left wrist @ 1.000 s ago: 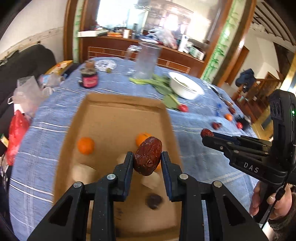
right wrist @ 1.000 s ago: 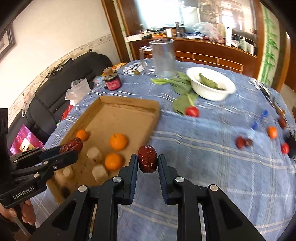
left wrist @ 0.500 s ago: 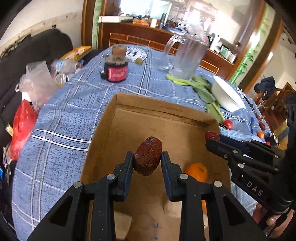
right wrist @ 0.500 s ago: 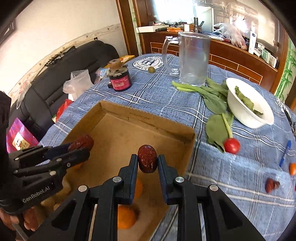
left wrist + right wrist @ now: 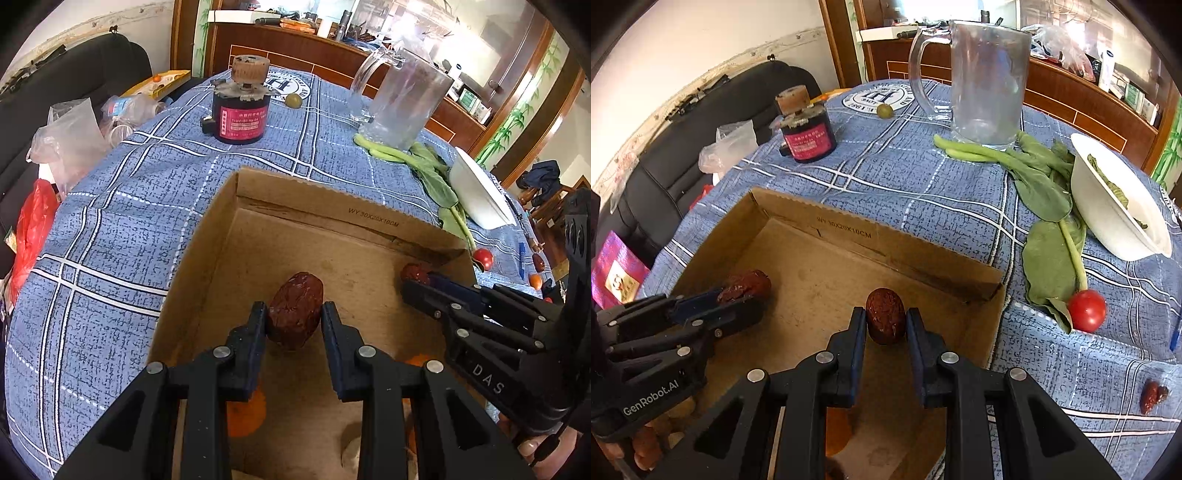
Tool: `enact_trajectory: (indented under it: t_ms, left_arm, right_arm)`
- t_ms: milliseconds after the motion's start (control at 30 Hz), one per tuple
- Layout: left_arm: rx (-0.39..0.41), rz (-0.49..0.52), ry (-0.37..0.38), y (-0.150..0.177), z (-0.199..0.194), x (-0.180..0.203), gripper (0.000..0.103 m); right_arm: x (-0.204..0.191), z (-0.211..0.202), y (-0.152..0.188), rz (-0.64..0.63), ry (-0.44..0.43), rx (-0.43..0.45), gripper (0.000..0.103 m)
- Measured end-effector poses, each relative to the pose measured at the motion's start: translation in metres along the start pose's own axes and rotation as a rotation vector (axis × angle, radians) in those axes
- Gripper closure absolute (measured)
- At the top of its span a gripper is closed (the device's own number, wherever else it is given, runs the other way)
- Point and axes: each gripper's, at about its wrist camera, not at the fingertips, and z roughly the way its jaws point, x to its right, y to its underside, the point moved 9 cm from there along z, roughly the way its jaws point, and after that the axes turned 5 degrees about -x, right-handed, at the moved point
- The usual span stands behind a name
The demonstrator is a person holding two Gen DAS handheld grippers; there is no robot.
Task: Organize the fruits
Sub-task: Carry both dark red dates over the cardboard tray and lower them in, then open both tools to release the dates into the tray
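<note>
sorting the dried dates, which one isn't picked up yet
The loose date lying on the blue checked tablecloth, right of the cardboard box. The other two are each clamped in a hand-held gripper over the box.

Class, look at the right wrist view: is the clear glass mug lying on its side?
No. The glass mug stands upright on the blue checked tablecloth.

Both grippers have travelled forward and down over the cardboard box (image 5: 332, 218): the left gripper (image 5: 294, 314) and the right gripper (image 5: 885, 318), each carrying a red date, now hang low near its far wall.
</note>
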Motion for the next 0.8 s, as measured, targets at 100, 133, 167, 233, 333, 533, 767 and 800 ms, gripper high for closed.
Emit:
enact_trajectory:
  t_ms: [100, 133, 167, 233, 333, 533, 767, 800]
  left_arm:
    - [0.003, 0.008, -0.022, 0.0, 0.0, 0.0, 0.074]
    - [0.003, 0.008, -0.034, 0.0, 0.0, -0.001, 0.074]
    - [0.002, 0.007, -0.038, 0.0, 0.0, -0.002, 0.074]
    - [0.0, 0.0, -0.043, 0.001, -0.001, -0.004, 0.074]
    - [0.005, 0.004, -0.052, 0.003, -0.005, -0.005, 0.074]
    - [0.041, 0.022, -0.073, 0.008, -0.023, -0.005, 0.067]
    - [0.098, 0.03, -0.099, 0.022, -0.052, -0.004, 0.061]
    - [0.109, 0.025, -0.101, 0.026, -0.057, -0.004, 0.06]
  right_arm:
    - [0.0, 0.0, 0.0, -0.005, 0.001, 0.0, 0.079]
    - [0.0, 0.001, 0.0, -0.005, 0.004, -0.002, 0.078]
    - [-0.001, 0.001, 0.0, -0.007, 0.004, -0.004, 0.075]
    - [-0.002, -0.001, 0.002, -0.009, 0.0, -0.008, 0.073]
    - [-0.002, -0.007, 0.005, -0.008, 0.016, -0.005, 0.07]
    - [0.001, -0.026, 0.016, 0.013, 0.031, 0.006, 0.068]
    - [-0.002, -0.073, 0.038, 0.036, 0.033, 0.051, 0.061]
    - [-0.002, -0.077, 0.042, 0.037, 0.036, 0.056, 0.056]
